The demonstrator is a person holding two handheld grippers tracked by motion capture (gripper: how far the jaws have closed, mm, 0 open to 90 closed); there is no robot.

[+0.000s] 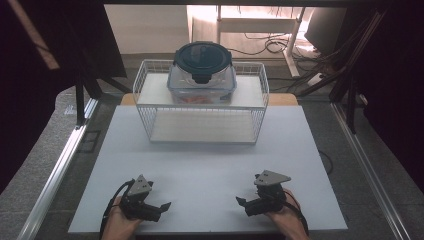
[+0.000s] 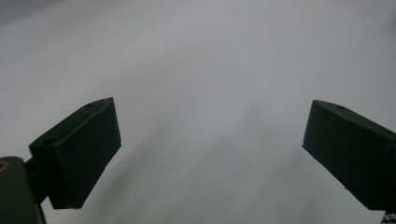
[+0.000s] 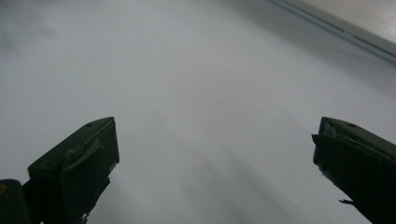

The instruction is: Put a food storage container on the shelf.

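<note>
A clear food container with a dark round lid [image 1: 202, 70] sits on the upper shelf of a white wire rack [image 1: 201, 102] at the far middle of the white table [image 1: 205, 165]. Something orange shows inside the container. My left gripper [image 1: 161, 210] rests near the front left edge, held by a hand, and points toward the table's middle. My right gripper [image 1: 243, 205] rests near the front right edge and points leftward. In the left gripper view the left gripper [image 2: 210, 149] stands open over bare table. The right gripper [image 3: 215, 158] is open too, with nothing between its jaws.
Metal frame rails [image 1: 65, 155] run along both sides of the table. Dark stands and curtains flank the back corners. Cables and a white desk frame [image 1: 280, 35] lie on the floor behind the rack. The rack's lower shelf [image 1: 200, 126] holds nothing.
</note>
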